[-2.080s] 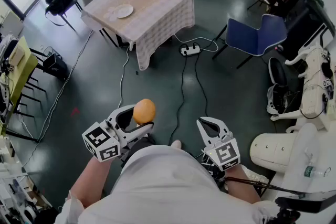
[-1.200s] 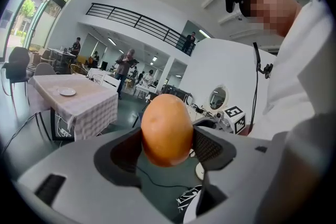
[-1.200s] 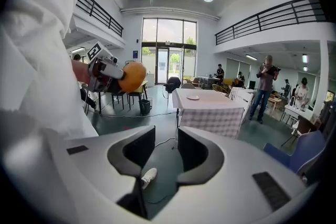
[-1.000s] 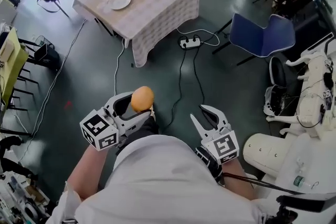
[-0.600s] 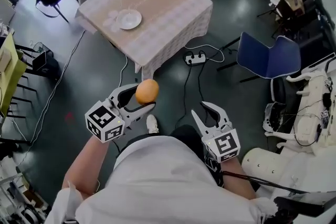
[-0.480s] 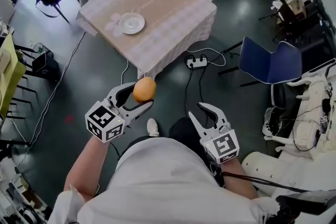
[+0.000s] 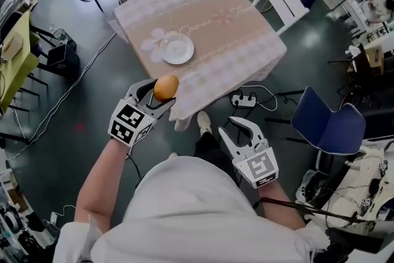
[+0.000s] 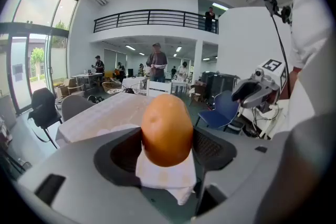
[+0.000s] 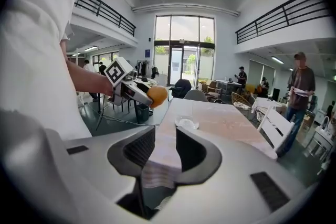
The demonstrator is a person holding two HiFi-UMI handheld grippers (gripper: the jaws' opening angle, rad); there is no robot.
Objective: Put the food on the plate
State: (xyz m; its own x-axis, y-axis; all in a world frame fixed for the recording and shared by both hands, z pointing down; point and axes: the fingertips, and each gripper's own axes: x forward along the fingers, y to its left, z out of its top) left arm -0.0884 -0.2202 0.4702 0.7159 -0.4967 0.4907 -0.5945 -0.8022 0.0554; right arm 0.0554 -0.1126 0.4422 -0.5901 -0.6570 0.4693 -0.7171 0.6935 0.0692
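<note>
**Ana:** Left gripper (image 7: 162, 94): why is it up so high, out in front of the person?

**Ben:** It is carrying the food (image 7: 165, 87), an orange-brown, egg-shaped piece. The jaws are clamped on its two sides, near their tips. I think that grip is chosen so the underside stays free and can meet the plate (image 7: 177, 48) first.

**Ana:** And where is the food compared with the plate?

**Ben:** In the head view it hangs in the air just short of the near edge of the table (image 7: 246, 28). The plate lies on the cloth beyond it, close to that edge and bare. So the carry looks nearly over, but the setting down isn't done yet.

**Ana:** What about the right gripper (image 7: 239, 131)?

**Ben:** Its jaws stand apart with nothing between them; its own view shows only the tabletop through the gap. It sits low and close to the body, probably to stay out of the left one's path.

**Ana:** What does the next move need?

**Ben:** A reach forward over the plate and then a gentle lowering. A rounded piece like this could roll off if it is let go too high.
</note>
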